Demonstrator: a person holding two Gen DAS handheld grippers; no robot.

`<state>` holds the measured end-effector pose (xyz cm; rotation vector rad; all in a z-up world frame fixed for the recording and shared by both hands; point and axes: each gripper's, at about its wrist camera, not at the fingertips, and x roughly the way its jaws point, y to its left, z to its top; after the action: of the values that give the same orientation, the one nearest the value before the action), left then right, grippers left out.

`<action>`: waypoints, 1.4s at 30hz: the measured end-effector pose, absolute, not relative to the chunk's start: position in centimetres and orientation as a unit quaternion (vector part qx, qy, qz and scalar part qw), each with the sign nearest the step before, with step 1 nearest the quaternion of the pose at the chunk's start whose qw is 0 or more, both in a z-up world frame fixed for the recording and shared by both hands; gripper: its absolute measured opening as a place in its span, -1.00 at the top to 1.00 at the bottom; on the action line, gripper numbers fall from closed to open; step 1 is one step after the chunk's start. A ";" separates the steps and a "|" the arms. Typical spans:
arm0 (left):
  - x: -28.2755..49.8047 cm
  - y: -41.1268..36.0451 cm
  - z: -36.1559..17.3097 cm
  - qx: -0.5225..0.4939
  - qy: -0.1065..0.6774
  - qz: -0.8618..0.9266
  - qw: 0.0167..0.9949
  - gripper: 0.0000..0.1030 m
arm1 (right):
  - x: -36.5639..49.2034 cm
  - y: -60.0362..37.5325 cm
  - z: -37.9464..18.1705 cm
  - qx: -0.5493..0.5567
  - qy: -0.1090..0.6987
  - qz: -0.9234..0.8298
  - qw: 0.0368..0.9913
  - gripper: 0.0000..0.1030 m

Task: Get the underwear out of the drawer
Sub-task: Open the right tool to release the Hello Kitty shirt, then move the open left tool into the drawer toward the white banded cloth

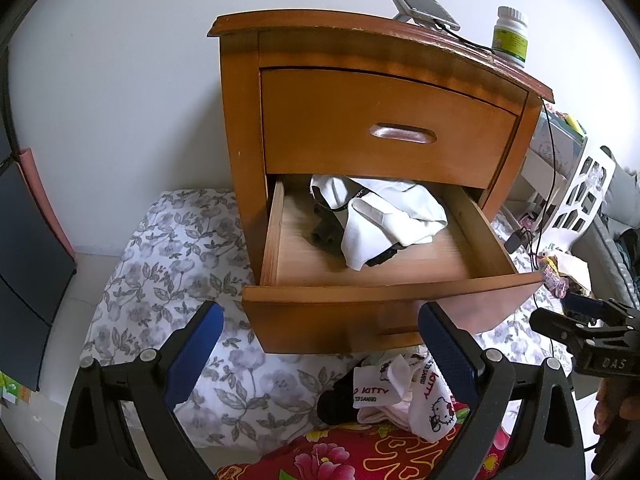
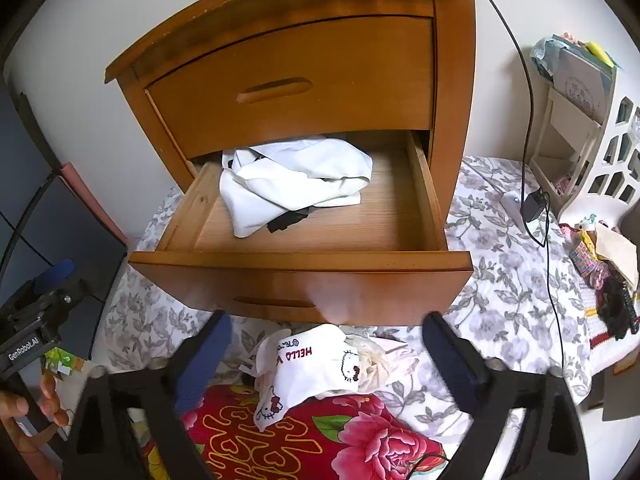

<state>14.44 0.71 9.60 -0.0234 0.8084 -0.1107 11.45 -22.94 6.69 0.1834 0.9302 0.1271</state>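
The lower drawer (image 2: 304,256) of the wooden nightstand (image 1: 248,120) stands pulled out with a white garment (image 2: 292,184) and something dark under it inside, while a small pile of Hello Kitty underwear (image 2: 316,360) already lies on the floral bedding (image 2: 500,280) just below the drawer front, so I judge the job partly done with more to lift out. Both the left gripper (image 1: 320,344) and the right gripper (image 2: 326,352) have jaws spread wide and hold nothing. Only the left view shows the medicine bottle (image 1: 511,36) on the nightstand top; only the right shows the cluttered items (image 2: 608,272) on the bedding at far right
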 end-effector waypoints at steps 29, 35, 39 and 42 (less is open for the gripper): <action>17.8 0.9 8.4 -0.034 0.395 -0.030 0.917 -0.90 | 13.0 -24.6 6.3 0.096 0.412 0.062 0.904 -1.00; 19.7 0.3 8.4 -0.025 0.398 -0.036 0.916 -0.90 | 13.8 -24.7 6.5 0.104 0.402 0.073 0.907 -1.00; 21.7 -0.2 8.8 -0.021 0.398 -0.038 0.916 -0.90 | 14.4 -24.8 6.4 0.101 0.407 0.075 0.905 -1.00; 23.3 -0.5 8.9 -0.022 0.404 -0.046 0.913 -0.90 | 14.9 -24.9 6.3 0.091 0.410 0.070 0.905 -1.00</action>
<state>23.34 -0.46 8.88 -0.0445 0.8318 -0.0956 14.93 -24.92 6.33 0.1884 0.8464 0.1451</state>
